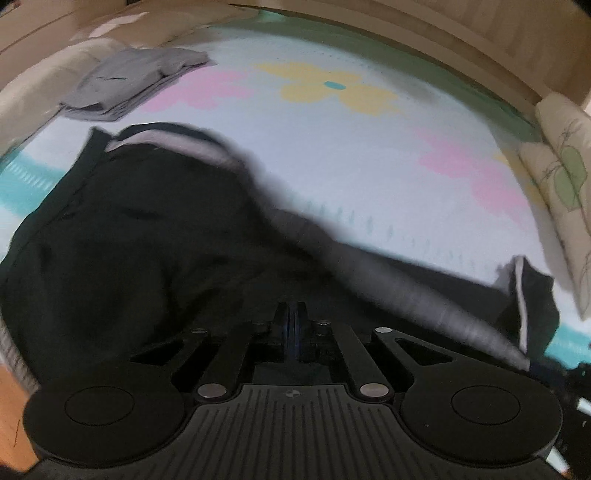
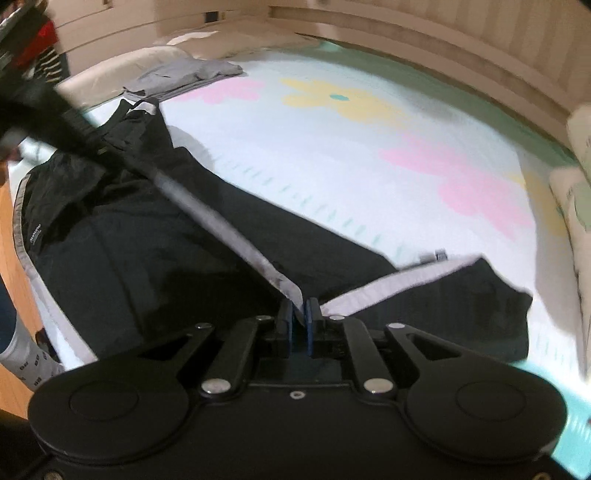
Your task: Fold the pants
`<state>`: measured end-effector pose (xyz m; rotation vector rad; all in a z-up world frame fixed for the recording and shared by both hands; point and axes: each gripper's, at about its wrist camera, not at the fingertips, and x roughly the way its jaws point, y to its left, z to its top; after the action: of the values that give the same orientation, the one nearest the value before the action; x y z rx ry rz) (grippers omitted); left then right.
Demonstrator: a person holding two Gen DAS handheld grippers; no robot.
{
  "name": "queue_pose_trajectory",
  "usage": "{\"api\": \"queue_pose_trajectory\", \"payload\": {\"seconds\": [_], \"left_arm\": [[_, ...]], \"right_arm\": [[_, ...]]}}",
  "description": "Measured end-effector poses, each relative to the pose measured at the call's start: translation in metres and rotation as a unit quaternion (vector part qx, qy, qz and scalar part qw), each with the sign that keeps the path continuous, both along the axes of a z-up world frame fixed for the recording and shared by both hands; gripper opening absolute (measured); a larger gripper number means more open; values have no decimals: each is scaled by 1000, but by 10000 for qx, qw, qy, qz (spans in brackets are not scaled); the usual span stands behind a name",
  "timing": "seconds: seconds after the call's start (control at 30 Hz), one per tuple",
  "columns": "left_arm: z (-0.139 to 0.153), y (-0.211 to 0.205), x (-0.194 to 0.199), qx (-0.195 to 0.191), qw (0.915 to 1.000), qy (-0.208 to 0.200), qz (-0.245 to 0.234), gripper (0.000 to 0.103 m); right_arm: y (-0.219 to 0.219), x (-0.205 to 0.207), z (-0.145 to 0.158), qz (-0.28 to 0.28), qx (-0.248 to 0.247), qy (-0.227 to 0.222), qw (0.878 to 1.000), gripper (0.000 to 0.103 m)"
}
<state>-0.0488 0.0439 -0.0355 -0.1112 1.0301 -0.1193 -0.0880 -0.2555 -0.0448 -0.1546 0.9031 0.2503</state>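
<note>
Gripping a pale grey stripe (image 2: 258,258) that runs along the seam of the black pants (image 2: 155,251), the right gripper (image 2: 300,314) sits at the bottom centre of the right wrist view, its blue-padded jaws nearly together with the fabric edge pinched between them. From there the stripe stretches taut toward the upper left of that frame, where a dark, blurred shape crosses the corner; what it is cannot be told. A second pale band (image 2: 399,280) runs off to the right from the jaws, along a pant leg that ends at the right edge of the frame.

At the bottom centre of the left wrist view, the left gripper (image 1: 291,321) has its jaws clenched fully together. Dark cloth lies right at the fingertips, but blur hides whether any of it is caught between them. The pants (image 1: 110,240) fill the lower left of this frame, bunched and smeared by motion.

Beyond the pants spreads a pale bedspread (image 2: 332,166) printed with pink and yellow flowers. Farther back, toward the upper left in both views, a folded grey garment (image 1: 129,85) rests on the bedspread, well apart from the pants. A cream pillow with a green leaf print (image 1: 565,177) lies at the right edge. Pale wooden panelling (image 2: 443,33) curves along the top of the frames.
</note>
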Motion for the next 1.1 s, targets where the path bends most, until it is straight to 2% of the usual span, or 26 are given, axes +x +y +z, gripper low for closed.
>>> {"api": "queue_pose_trajectory", "payload": {"seconds": [0.13,0.27,0.3,0.37,0.4,0.43,0.57,0.73,0.93,1.0,1.03,1.07,1.1], "left_arm": [[-11,6,-10,141,9998,122,-121,3],[-13,6,-11,296,9991,77,-307,4],[-11,6,-13,346,9989,6,-331,6],[-7,5,-17,496,9979,-182,-372,14],[-5,4,-16,535,9975,-245,-389,22],[-3,2,-15,541,9973,-286,-406,24],[-2,-3,-9,457,9972,-317,-497,28],[-7,1,-9,361,9978,-188,-531,28],[-11,7,0,238,9984,-42,-514,29],[-12,9,2,201,9986,-1,-486,29],[-13,10,3,186,9987,10,-474,29],[-12,10,3,185,9987,7,-470,29],[-12,9,3,200,9987,2,-468,29]], "right_arm": [[7,-14,-5,-203,-80,150,9996,16],[0,-14,7,-747,185,170,9969,22],[-4,-10,13,-986,207,116,9948,26],[-12,1,24,-1466,155,-52,9891,54],[-16,9,28,-1724,67,-147,9849,60],[-19,19,31,-1970,-12,-240,9801,67],[-30,75,28,-2753,-301,-114,9608,66],[-35,139,-3,-3506,-718,215,9335,64],[-51,177,-48,-4199,-1010,885,8976,60],[-59,181,-60,-4399,-1109,1118,8841,53],[-62,179,-64,-4459,-1087,1200,8803,42],[-65,174,-65,-4493,-1004,1221,8793,23],[-67,170,-64,-4512,-940,1208,8792,15]]}}
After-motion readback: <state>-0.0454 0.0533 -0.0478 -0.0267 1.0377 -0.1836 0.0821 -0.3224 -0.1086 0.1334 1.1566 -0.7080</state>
